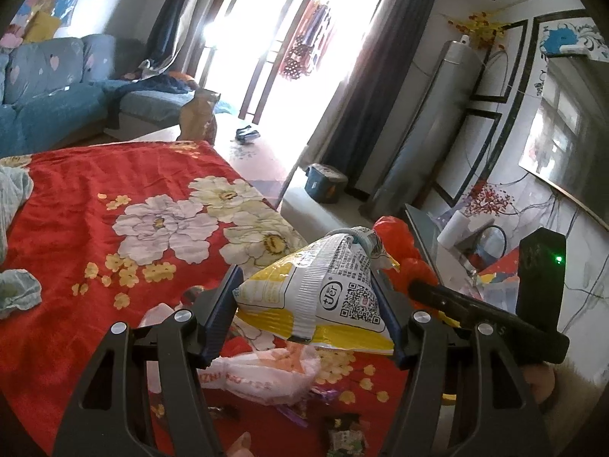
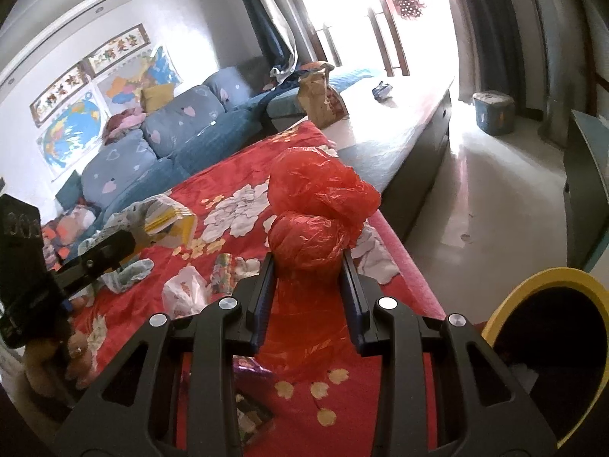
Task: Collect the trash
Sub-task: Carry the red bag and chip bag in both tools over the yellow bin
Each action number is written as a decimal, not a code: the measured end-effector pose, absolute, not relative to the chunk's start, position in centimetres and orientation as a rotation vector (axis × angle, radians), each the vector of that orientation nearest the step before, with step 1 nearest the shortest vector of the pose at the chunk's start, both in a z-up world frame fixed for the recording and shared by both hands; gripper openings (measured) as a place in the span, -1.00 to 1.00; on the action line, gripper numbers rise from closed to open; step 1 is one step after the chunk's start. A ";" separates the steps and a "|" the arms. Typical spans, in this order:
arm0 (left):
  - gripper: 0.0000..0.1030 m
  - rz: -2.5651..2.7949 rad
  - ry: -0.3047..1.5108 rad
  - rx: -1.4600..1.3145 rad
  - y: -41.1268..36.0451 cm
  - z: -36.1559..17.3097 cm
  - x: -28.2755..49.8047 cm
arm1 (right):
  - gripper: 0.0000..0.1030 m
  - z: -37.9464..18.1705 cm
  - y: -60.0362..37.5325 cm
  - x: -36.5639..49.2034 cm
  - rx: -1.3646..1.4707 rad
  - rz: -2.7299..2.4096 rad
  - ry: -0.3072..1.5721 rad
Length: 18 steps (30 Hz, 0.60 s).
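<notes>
Snack bag (image 1: 316, 297) betw. left tongs (image 1: 310, 314)

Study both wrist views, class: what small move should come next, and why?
Probably swing the right gripper toward the yellow-rimmed bin at its right and drop the red plastic bag in. Both grippers are already loaded, the left gripper clamping a yellow snack packet, so neither can collect more.

On the glossy, wrinkled red floral cloth (image 1: 95, 198) lie thin translucent plastic wrappers (image 1: 266, 373), while above it hang a shiny yellow-and-white foil snack bag (image 1: 316, 297) and crinkled, glossy red plastic bag (image 2: 316, 209).
</notes>
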<state>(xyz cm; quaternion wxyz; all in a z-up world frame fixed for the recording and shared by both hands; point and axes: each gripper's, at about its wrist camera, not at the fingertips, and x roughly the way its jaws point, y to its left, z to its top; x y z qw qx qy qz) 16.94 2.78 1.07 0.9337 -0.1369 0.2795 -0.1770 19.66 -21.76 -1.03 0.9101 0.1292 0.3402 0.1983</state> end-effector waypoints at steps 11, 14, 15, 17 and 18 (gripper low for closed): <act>0.20 -0.393 0.581 -0.272 0.7 0.4 15.7 | -0.49 -1.2 -24.8 18.3 0.278 0.347 0.692; 0.20 -0.406 0.586 -0.267 -0.1 0.2 15.5 | -0.49 -1.0 -25.5 17.9 0.278 0.330 0.683; 0.20 -0.408 0.586 -0.264 -0.3 0.2 15.5 | -0.49 -1.0 -25.9 17.6 0.280 0.322 0.680; 0.20 -0.417 0.587 -0.261 -0.9 0.3 15.4 | -0.49 -0.9 -26.5 17.2 0.281 0.313 0.676; 0.20 -0.420 0.587 -0.257 -1.2 0.3 15.3 | -0.49 -0.9 -27.0 17.1 0.284 0.305 0.674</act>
